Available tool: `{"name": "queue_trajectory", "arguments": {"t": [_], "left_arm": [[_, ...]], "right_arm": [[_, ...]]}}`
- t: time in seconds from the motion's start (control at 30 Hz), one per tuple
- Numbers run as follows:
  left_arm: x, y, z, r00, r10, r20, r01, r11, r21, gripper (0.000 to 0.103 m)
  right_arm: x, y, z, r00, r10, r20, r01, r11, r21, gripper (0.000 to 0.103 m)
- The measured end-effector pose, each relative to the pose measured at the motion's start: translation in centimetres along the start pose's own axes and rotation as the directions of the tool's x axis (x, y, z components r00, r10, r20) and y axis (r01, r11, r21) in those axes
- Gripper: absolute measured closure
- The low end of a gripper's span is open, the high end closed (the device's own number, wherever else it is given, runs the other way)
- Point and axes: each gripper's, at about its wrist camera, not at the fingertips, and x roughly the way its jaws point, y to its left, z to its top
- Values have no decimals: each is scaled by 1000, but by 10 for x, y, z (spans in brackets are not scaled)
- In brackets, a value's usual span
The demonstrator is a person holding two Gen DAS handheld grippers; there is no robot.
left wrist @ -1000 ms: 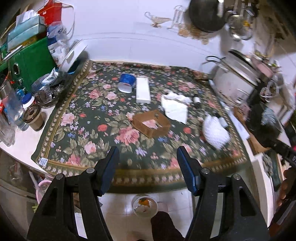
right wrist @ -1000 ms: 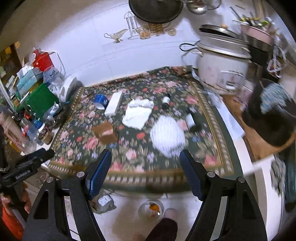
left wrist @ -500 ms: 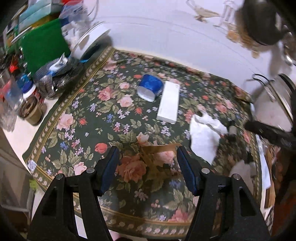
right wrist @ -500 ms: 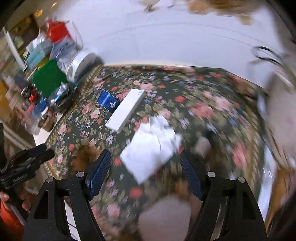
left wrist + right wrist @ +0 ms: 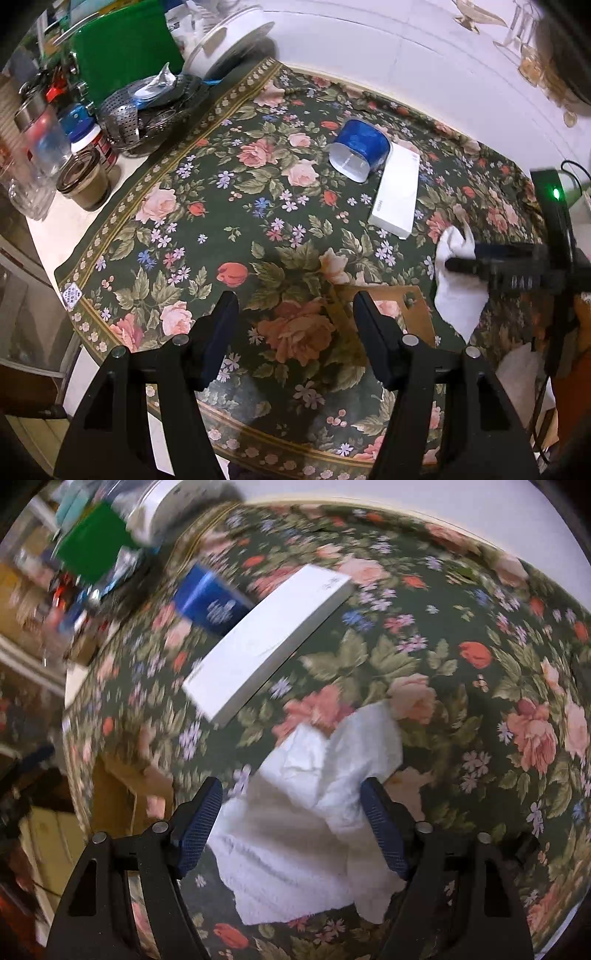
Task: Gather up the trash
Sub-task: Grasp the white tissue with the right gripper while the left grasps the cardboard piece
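On the floral cloth lie a crumpled white paper towel (image 5: 314,812), a long white box (image 5: 266,638), a crushed blue cup (image 5: 360,149) and a small brown cardboard box (image 5: 410,314). My right gripper (image 5: 291,812) is open, low over the paper towel, with the towel between its fingers. My left gripper (image 5: 293,321) is open and empty above the cloth, its right finger just left of the cardboard box. The right gripper (image 5: 461,264) also shows in the left wrist view over the towel (image 5: 458,299).
At the left edge stand jars (image 5: 86,177), a metal colander (image 5: 136,118), a green board (image 5: 122,48) and a white round container (image 5: 229,40). The white box (image 5: 397,195) lies beside the blue cup. The tiled wall (image 5: 406,48) is behind.
Both grippers have moved forward and down toward the table. The right gripper now straddles the paper towel; the left one has closed in beside the cardboard box.
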Motion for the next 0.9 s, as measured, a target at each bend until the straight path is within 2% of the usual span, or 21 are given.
{"name": "queue_trajectory", "arguments": {"t": [0.1, 0.27, 0.33, 0.47, 0.57, 0.63, 0.67, 0.73, 0.8, 0.9], "left_arm": [[0, 1, 1, 1000, 1, 1, -1, 1000, -7, 40], [4, 2, -2, 1000, -4, -14, 4, 1000, -21, 40], [6, 2, -5, 1000, -3, -21, 3, 1000, -25, 40], [7, 2, -9, 1000, -3, -31, 3, 1000, -26, 40], [9, 4, -12, 999, -2, -35, 1, 999, -32, 40], [11, 4, -12, 999, -3, -40, 2, 999, -41, 40], [12, 4, -12, 999, -8, -43, 6, 999, -48, 40], [15, 4, -12, 998, -28, -48, 25, 998, -66, 40], [17, 1, -12, 998, -40, -49, 37, 997, -72, 40], [23, -7, -12, 996, -64, -61, 59, 996, -68, 40]], "right_arm": [[4, 12, -7, 999, 4, -44, -7, 998, -65, 24], [16, 31, -18, 993, -94, -76, 75, 972, -222, 14], [21, 40, -21, 986, -152, -70, 126, 949, -289, 14], [23, 41, -18, 987, -146, -62, 122, 947, -297, 16], [19, 37, -13, 989, -142, -36, 126, 951, -284, 30], [15, 34, -10, 990, -142, -18, 132, 953, -271, 51], [14, 31, -6, 990, -144, -10, 136, 956, -258, 58], [12, 21, 0, 990, -142, 1, 139, 964, -225, 83], [9, 9, 8, 995, -104, -3, 102, 980, -169, 91], [5, -6, 15, 998, -63, 7, 63, 994, -85, 93]]}}
